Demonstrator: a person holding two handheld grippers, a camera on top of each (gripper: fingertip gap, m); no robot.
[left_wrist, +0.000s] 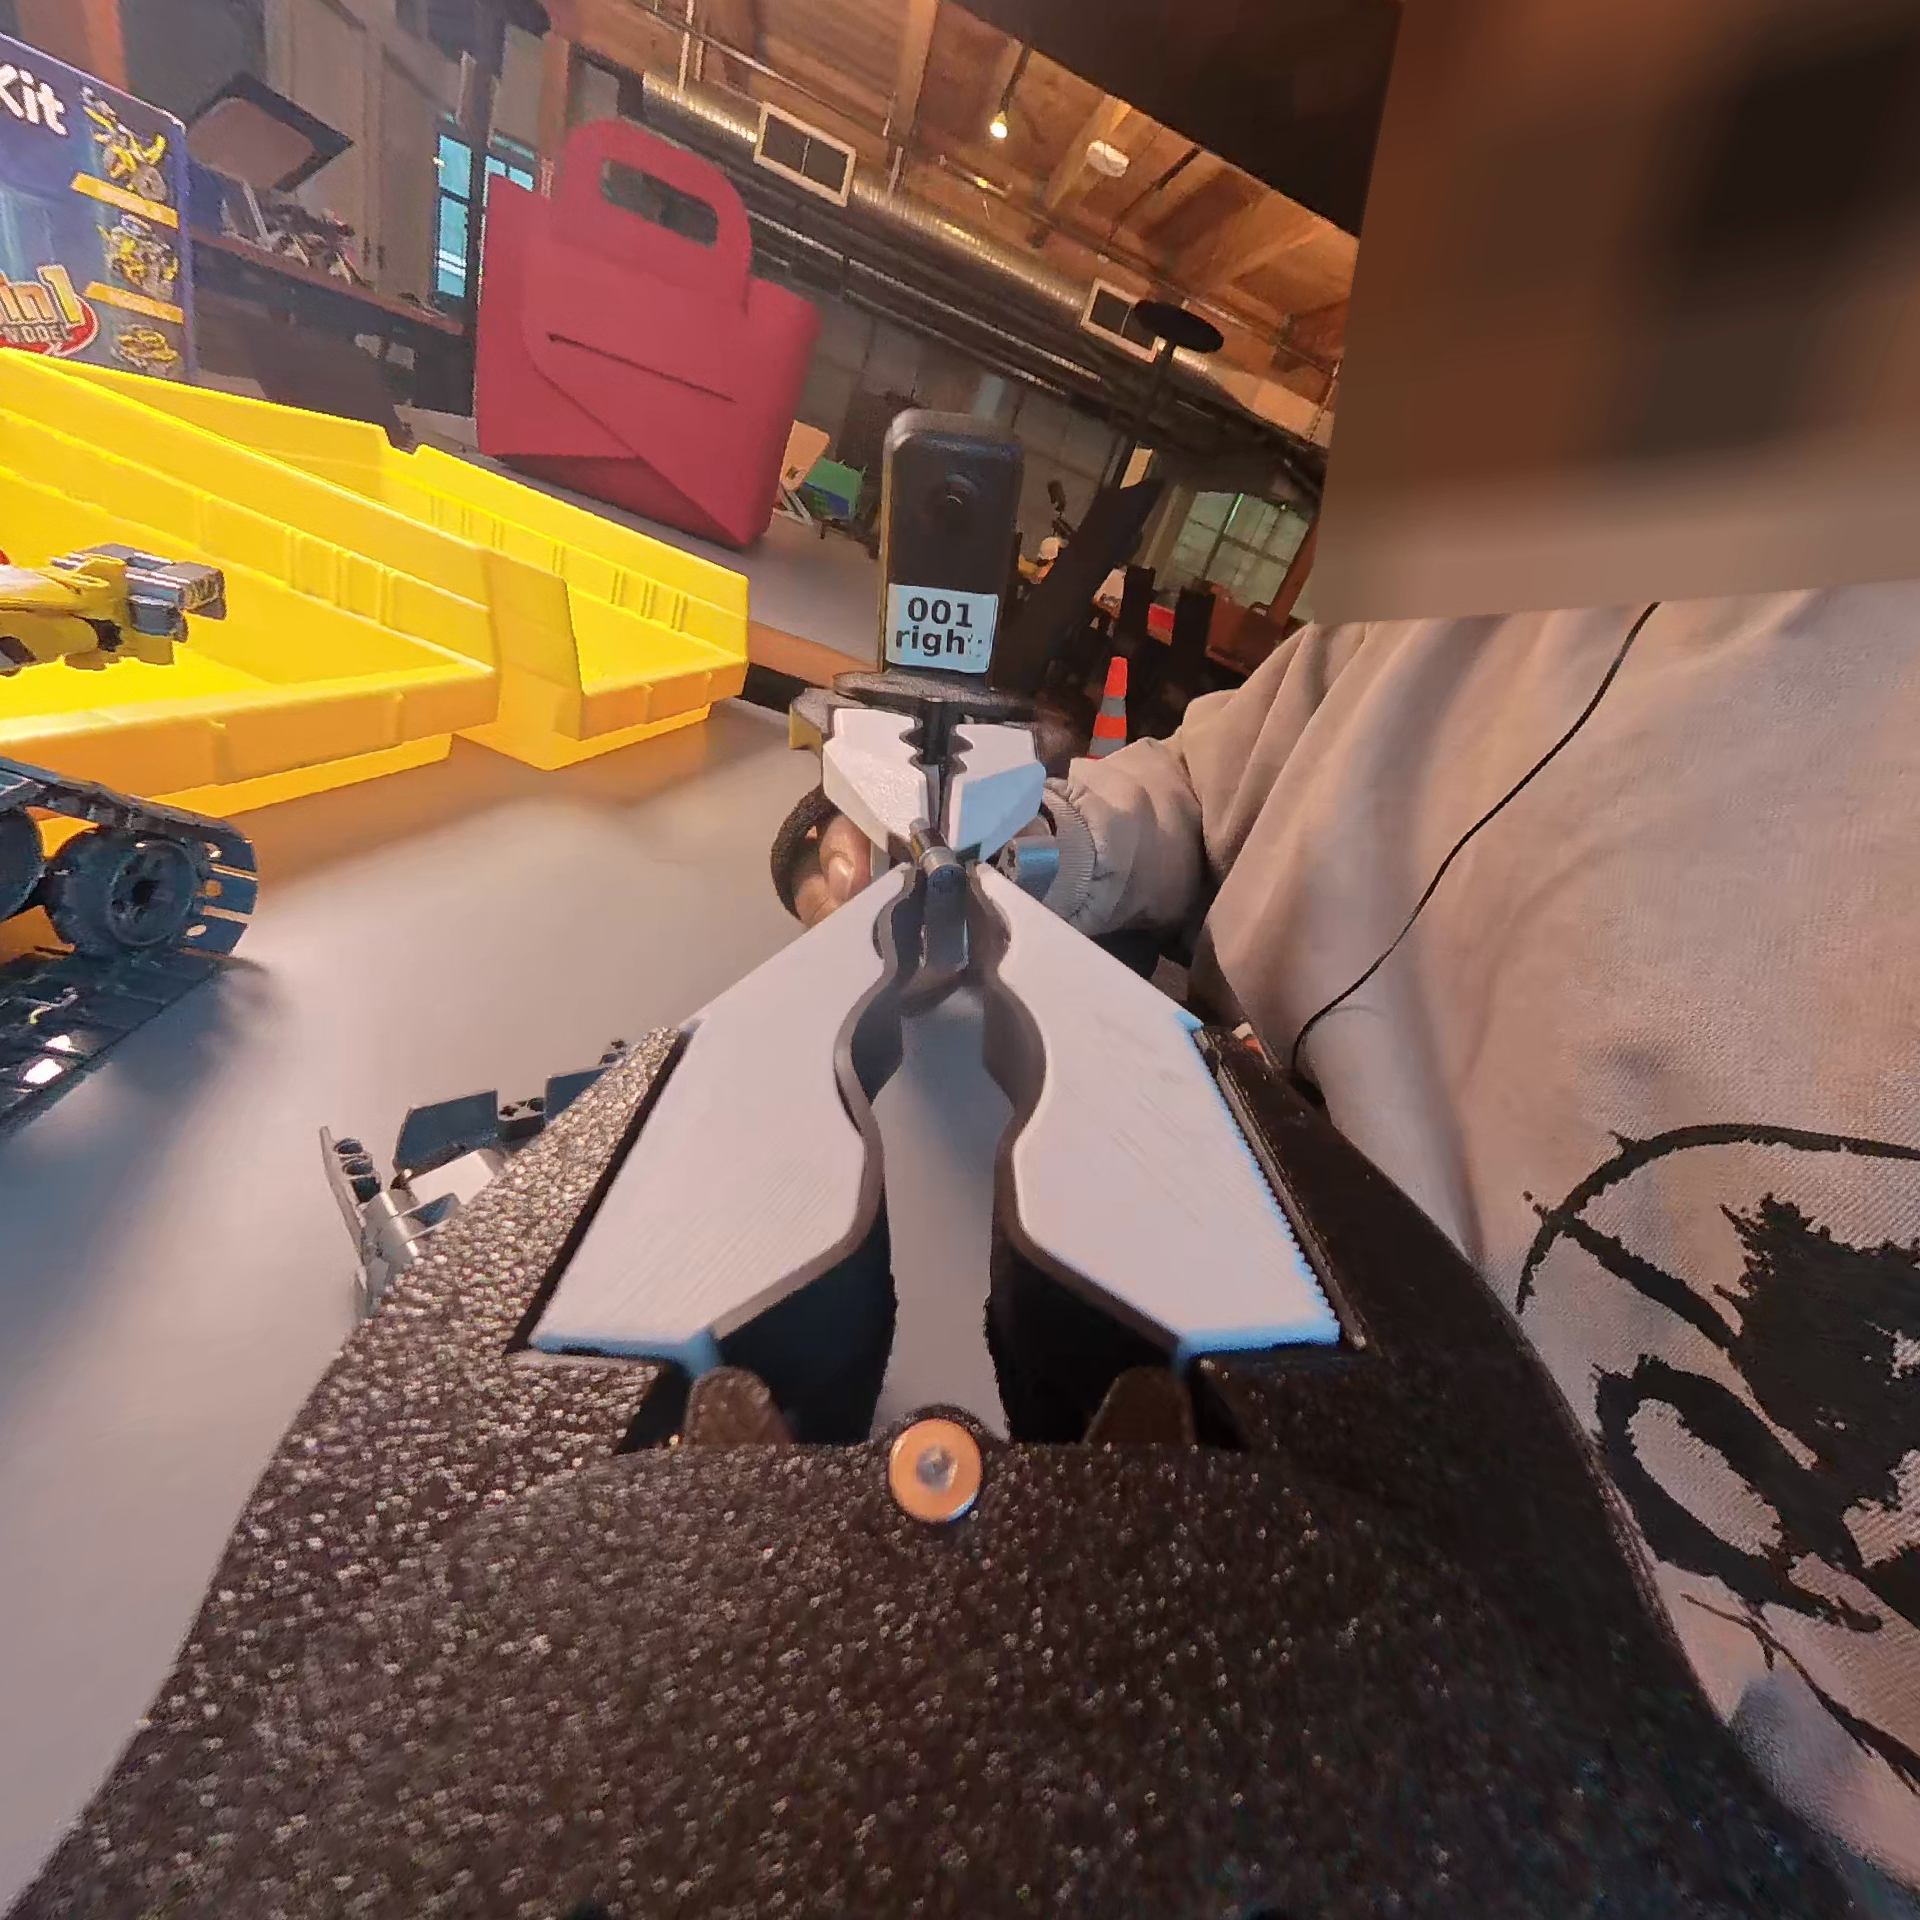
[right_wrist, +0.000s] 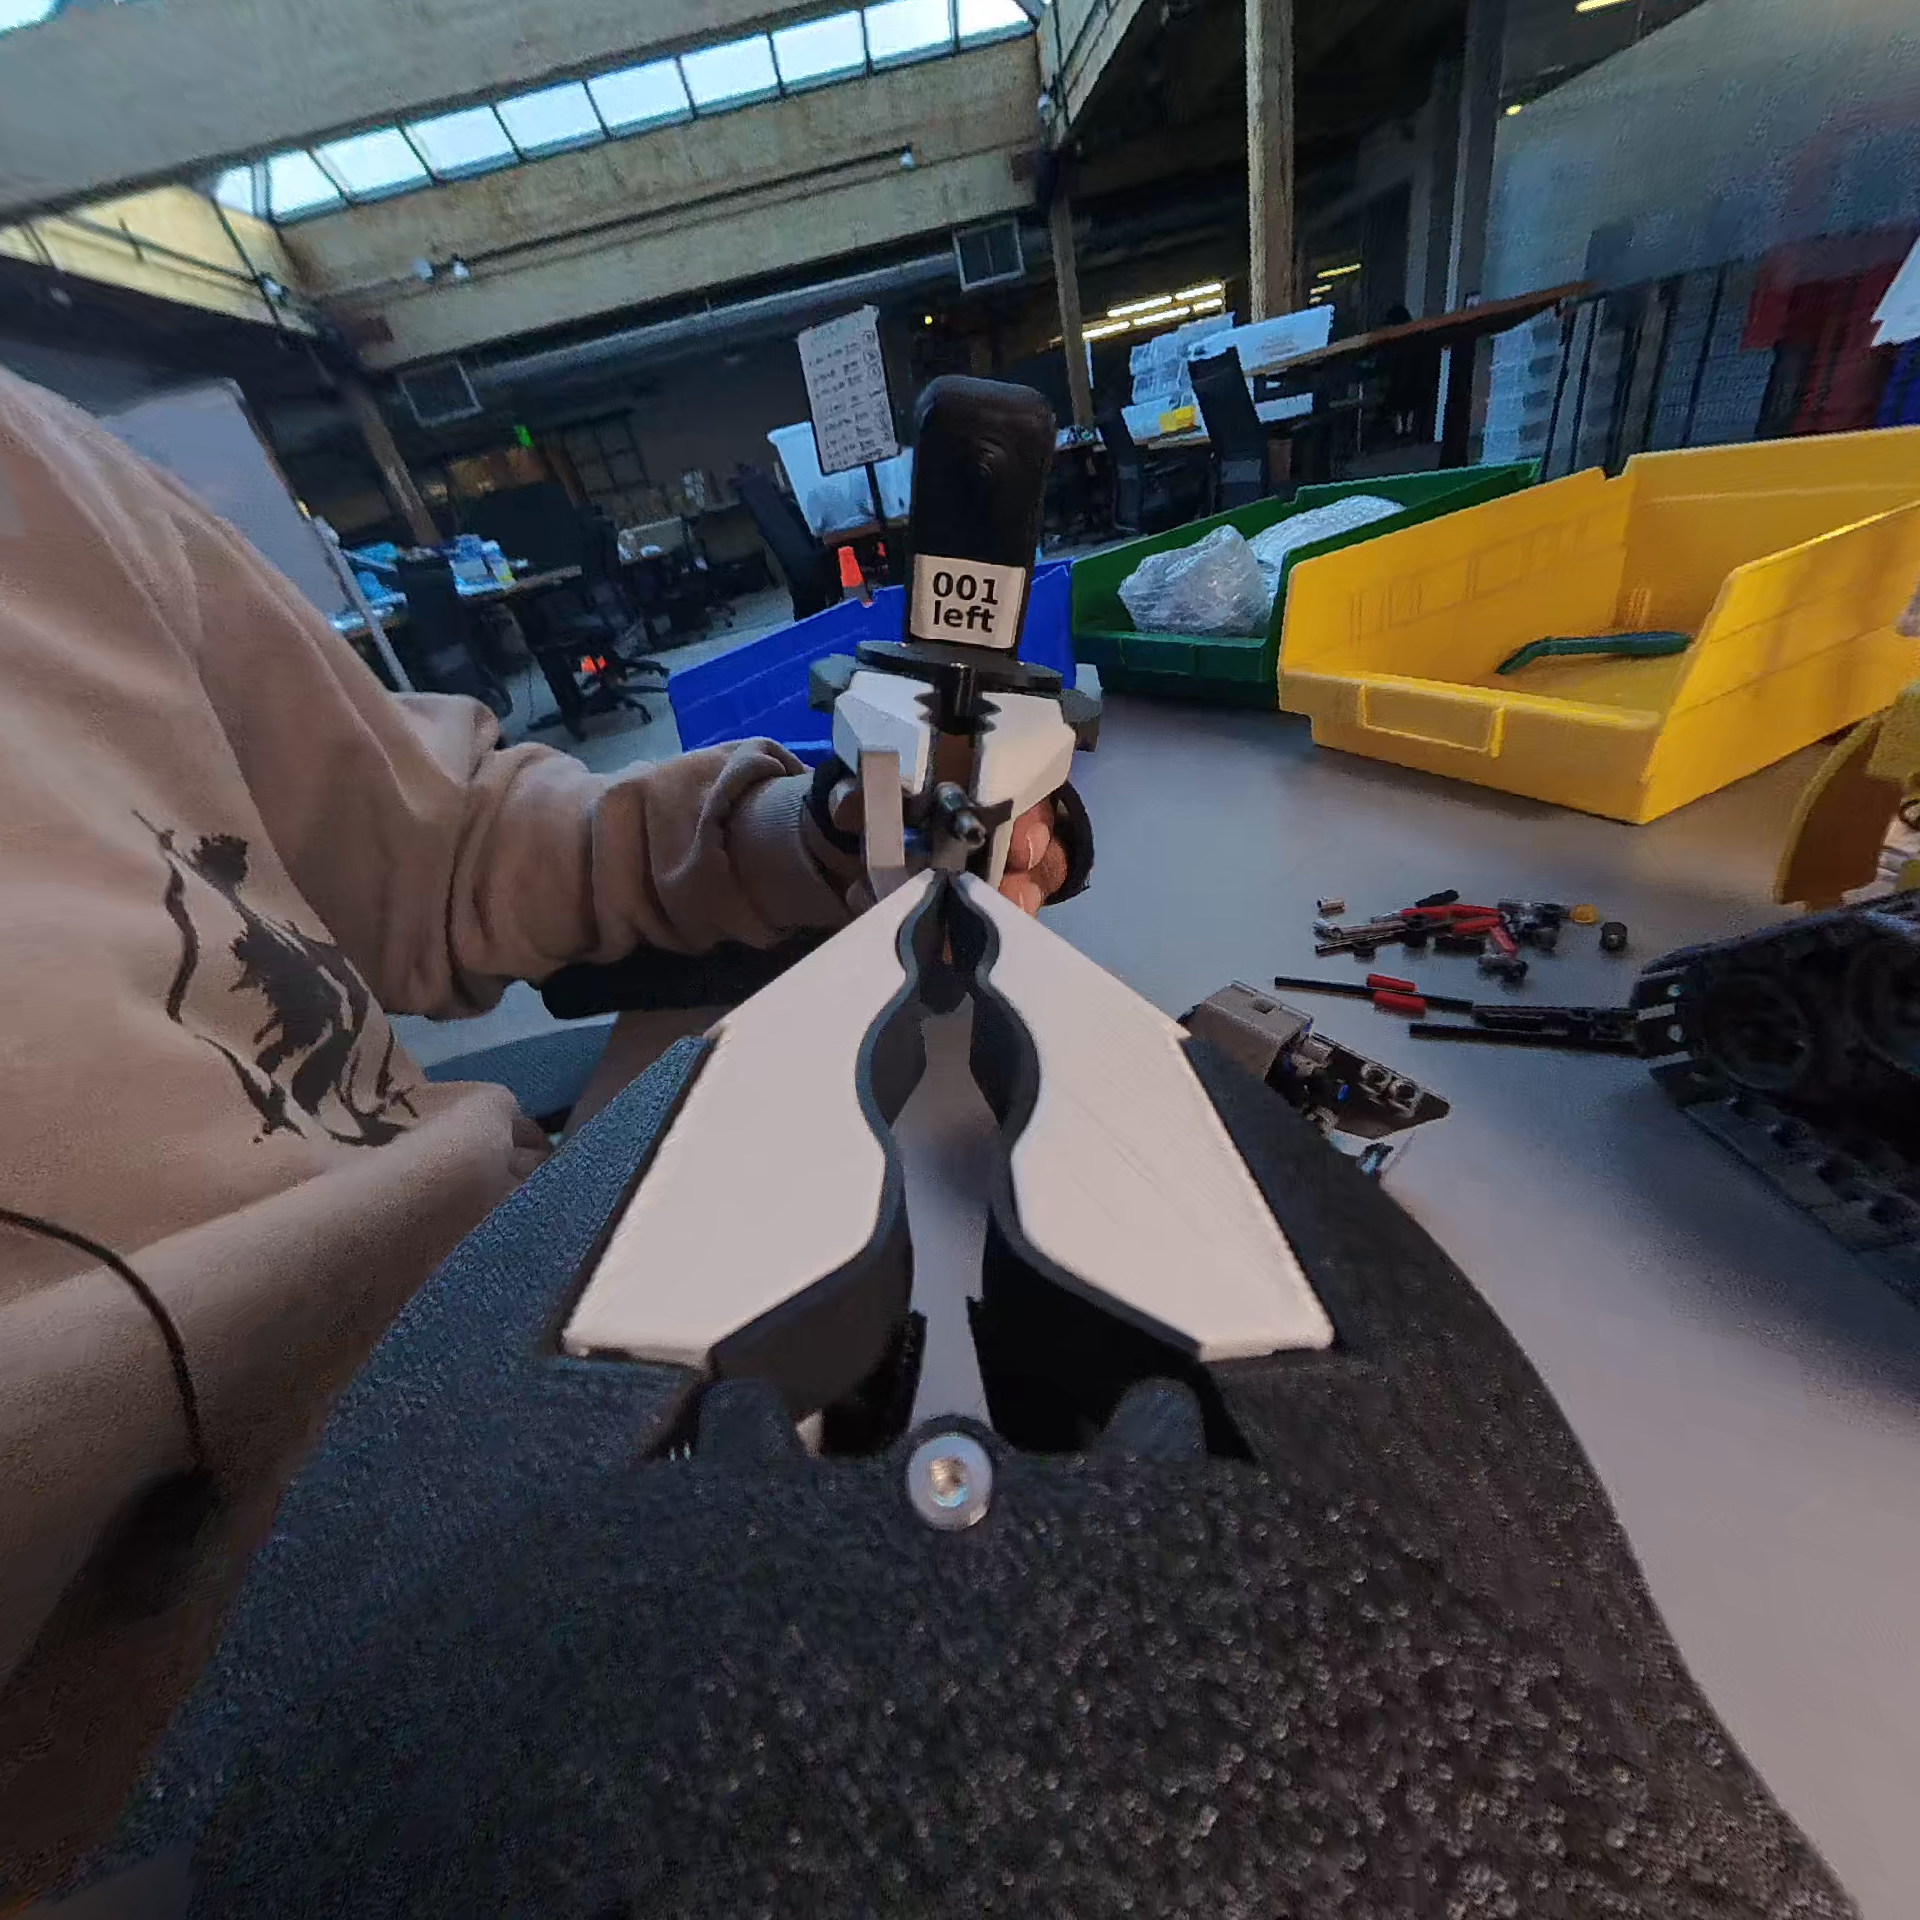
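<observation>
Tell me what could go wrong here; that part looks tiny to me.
1. The left gripper and right gripper seem to pinch the small dark part only with the tips of their fingers, above the table; it might slip and drop.
2. If dropped, it could get lost among the loose pieces.

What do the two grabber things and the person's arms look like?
Each gripper, left and right, has pale grey wedge-shaped jaws with wavy black inner edges, set in a bumpy black body with one silver screw. A black camera with a white sticker stands on top. The person wears a beige sweatshirt with ribbed cuffs, a black print, and a thin black cable across it.
</observation>
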